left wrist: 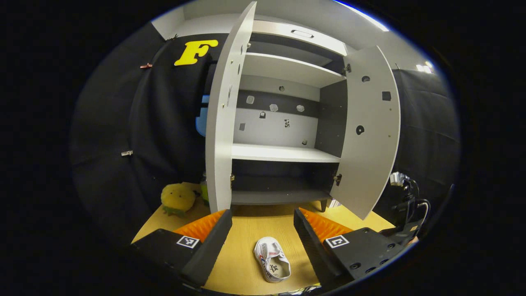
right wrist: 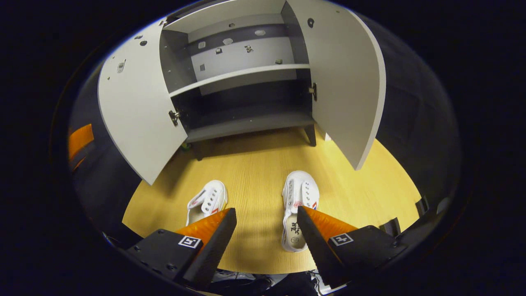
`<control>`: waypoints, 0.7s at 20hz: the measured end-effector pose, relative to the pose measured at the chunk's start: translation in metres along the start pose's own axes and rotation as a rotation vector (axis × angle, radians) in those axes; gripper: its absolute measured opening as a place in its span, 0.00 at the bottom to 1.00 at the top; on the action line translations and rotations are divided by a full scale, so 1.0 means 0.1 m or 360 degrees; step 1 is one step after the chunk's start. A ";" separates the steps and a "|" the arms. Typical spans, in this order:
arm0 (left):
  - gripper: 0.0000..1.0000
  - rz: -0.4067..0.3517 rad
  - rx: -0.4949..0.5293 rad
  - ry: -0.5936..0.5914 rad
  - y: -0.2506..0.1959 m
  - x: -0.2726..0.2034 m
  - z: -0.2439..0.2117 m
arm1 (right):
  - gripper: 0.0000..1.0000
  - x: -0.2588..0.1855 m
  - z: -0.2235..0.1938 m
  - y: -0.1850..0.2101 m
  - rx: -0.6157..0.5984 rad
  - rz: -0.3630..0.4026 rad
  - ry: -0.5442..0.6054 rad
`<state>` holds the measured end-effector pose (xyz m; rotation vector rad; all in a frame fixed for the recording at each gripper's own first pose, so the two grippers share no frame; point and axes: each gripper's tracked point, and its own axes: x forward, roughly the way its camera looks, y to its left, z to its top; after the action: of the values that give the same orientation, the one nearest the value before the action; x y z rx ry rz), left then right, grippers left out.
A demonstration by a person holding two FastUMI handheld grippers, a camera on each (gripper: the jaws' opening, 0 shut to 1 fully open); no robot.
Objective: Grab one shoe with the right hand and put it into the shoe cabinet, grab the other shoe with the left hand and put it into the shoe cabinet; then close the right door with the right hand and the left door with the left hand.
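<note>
The grey shoe cabinet (left wrist: 283,154) stands with both doors swung wide, its left door (left wrist: 222,123) and right door (left wrist: 370,131) flanking bare shelves. On the wooden floor in front of it lie two white canvas shoes. In the right gripper view, one shoe (right wrist: 207,201) is beside the left finger and the other shoe (right wrist: 300,193) is partly behind the right finger. My right gripper (right wrist: 267,211) hovers open above them, empty. My left gripper (left wrist: 262,213) is open too, with one white shoe (left wrist: 271,261) on the floor between its fingers. The cabinet's (right wrist: 246,74) lower shelves hold nothing.
A yellow plush toy (left wrist: 177,198) sits on the floor left of the cabinet. A black stand with cables (left wrist: 409,205) is at the right, past the right door. Black cloth walls close in both sides. The wooden floor (right wrist: 254,164) stretches from the shoes to the cabinet.
</note>
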<state>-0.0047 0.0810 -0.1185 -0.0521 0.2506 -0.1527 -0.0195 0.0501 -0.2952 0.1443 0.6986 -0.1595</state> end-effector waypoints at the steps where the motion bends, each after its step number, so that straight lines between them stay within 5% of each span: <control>1: 0.95 0.0010 -0.0029 0.0026 0.04 0.02 -0.05 | 0.98 0.09 -0.12 -0.01 -0.0009 -0.0004 0.0039; 5: 0.96 0.0008 -0.0116 0.0105 0.11 0.08 -0.18 | 0.98 0.42 -0.49 -0.19 -0.0072 -0.0114 0.0136; 14: 0.95 0.0006 -0.0051 0.0153 0.10 0.13 -0.24 | 0.98 1.02 -0.56 -0.25 0.0017 -0.0231 0.0127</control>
<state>0.0028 0.0879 -0.1454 -0.0761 0.3491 -0.1477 0.0179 0.0262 -0.4060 0.1108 0.7883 -0.2981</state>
